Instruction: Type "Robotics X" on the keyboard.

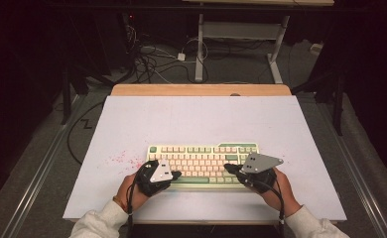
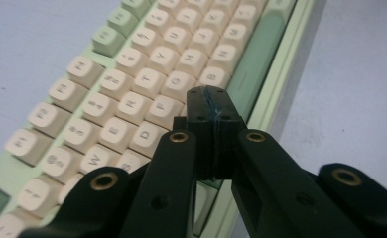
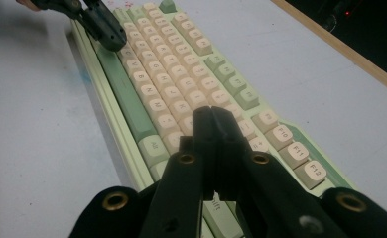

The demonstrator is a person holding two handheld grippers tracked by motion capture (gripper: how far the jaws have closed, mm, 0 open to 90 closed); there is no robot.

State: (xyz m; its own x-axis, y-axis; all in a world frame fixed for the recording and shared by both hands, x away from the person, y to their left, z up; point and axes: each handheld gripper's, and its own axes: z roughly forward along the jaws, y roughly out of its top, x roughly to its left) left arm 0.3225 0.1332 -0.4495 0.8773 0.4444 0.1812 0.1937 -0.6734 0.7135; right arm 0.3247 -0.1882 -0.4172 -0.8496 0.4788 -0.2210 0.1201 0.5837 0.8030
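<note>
Keyboard (image 1: 203, 163): green and cream, lying on the near middle of the white table (image 1: 196, 121), long side across.
Left gripper (image 1: 176, 174): jaws pressed together, nothing between; tips over the near left corner of the keyboard.
Right gripper (image 1: 227, 168): jaws likewise closed and empty; tips over the near right end of the keys.
Left gripper view: closed tips (image 2: 210, 101) above the letter rows, beside the green space bar (image 2: 253, 64); key legends readable here.
Right gripper view: closed tips (image 3: 212, 115) over the keys near the F-keys (image 3: 295, 153); other gripper far off at the opposite end.
High view: pink specks (image 1: 124, 159) on the table left of the keyboard; cables (image 1: 152, 59) on the floor beyond; sleeves at the bottom edge.
In the way: grey plates and hands covering the keyboard's near corners.
</note>
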